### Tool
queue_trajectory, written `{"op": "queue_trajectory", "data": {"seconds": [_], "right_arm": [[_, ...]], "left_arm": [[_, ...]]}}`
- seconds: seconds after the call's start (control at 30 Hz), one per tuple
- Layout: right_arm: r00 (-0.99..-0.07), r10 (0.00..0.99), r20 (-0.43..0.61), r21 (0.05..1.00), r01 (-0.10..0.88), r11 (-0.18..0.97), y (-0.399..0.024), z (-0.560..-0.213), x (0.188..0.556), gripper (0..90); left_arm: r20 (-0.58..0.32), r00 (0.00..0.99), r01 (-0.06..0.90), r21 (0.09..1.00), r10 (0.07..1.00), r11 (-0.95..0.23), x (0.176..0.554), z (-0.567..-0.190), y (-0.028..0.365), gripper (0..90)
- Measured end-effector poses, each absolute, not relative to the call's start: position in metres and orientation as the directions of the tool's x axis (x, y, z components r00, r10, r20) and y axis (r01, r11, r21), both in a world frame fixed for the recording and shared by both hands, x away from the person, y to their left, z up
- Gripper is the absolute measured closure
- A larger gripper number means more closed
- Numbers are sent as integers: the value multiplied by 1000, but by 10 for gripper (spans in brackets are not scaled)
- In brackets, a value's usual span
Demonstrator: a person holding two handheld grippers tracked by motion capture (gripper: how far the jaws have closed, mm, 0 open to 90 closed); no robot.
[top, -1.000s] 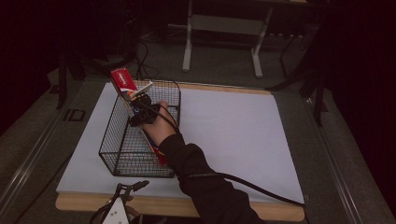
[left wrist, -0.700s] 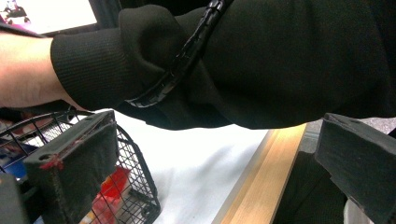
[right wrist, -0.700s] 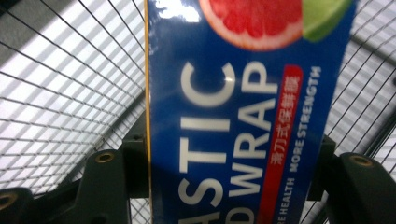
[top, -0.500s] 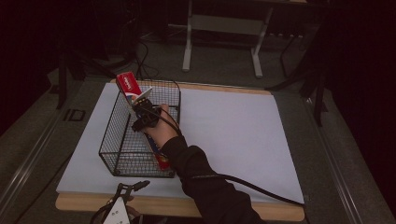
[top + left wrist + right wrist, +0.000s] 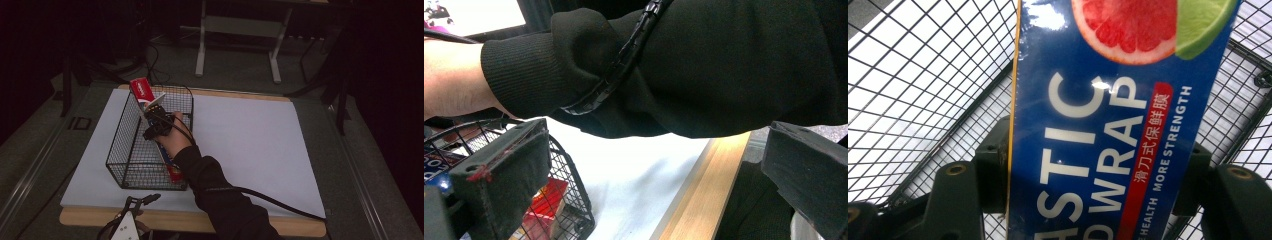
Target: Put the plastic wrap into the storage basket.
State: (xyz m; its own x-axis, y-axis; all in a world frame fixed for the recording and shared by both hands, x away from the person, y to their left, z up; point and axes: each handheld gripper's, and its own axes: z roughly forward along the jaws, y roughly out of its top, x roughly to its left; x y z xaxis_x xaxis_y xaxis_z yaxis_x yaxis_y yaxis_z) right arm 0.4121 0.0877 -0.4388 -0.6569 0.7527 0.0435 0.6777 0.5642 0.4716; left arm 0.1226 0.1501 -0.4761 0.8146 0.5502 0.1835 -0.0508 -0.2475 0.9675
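Up close, the right gripper [image 5: 1098, 170] clamps a plastic-wrap box [image 5: 1118, 125] — left gripper [image 5: 664, 170] wide.

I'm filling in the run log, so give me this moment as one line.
right gripper: shut on wrap box | box: tilted in wire basket, far end above rim | left gripper: open, idle at near table edge

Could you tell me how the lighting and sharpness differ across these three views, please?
High view: dim, dark surroundings; the white table cover is brightest. Left gripper view: the near jaws are soft; the dark sleeve takes up the upper part. Right gripper view: well lit and sharp, with small glare spots on the plastic wrap box.
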Motion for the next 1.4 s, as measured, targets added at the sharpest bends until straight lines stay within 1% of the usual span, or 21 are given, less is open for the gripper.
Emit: {"op": "queue_trajectory", "data": {"seconds": [0.37, 0.67, 1.07, 1.17, 1.4], "right_arm": [[-645, 763, 45, 463, 690, 556, 86, -441, 416, 365], [-638, 769, 33, 437, 702, 563, 91, -456, 421, 362], [-639, 768, 42, 419, 709, 568, 91, -459, 424, 352], [-643, 765, 29, 425, 701, 573, 92, -460, 424, 351], [-655, 755, 38, 419, 696, 583, 91, -457, 425, 324]], "left_arm": [[187, 816, -52, 966, 546, -254, 123, -476, 149, 2], [186, 818, -51, 966, 545, -254, 123, -476, 150, 2], [193, 820, -53, 963, 538, -264, 123, -477, 148, 2], [189, 821, -51, 964, 538, -261, 123, -477, 149, 2], [190, 822, -51, 963, 536, -264, 123, -477, 149, 2]]}}
